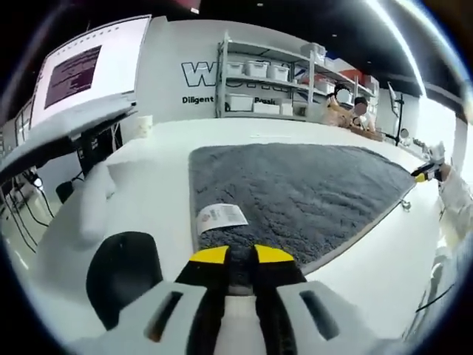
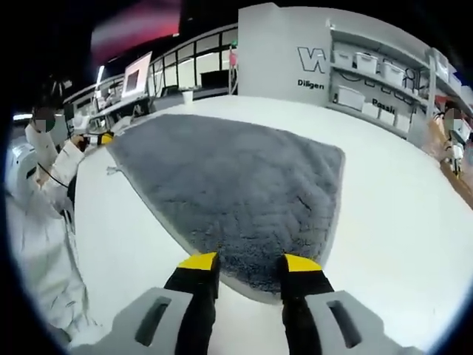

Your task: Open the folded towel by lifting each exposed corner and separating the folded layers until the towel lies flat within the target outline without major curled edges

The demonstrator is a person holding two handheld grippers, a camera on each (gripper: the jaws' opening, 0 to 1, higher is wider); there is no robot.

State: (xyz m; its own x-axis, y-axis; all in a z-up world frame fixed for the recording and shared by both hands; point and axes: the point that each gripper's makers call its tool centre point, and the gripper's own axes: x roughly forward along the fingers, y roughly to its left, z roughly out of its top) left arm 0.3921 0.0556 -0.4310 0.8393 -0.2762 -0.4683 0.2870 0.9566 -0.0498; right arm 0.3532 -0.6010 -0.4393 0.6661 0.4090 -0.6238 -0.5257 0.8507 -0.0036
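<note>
The grey towel lies spread on the white worktop, its near edge between each hand-held gripper's parted, empty jaws: left hand-held gripper, right hand-held gripper.

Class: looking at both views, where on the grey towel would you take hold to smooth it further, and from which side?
Probably the near corners. The grey towel lies spread flat on the white table, so only its thin edge offers a pinch. Bring each tool in low from the table's near side: the right tool already straddles one corner, and the left tool meets the edge beside the white label.
</note>
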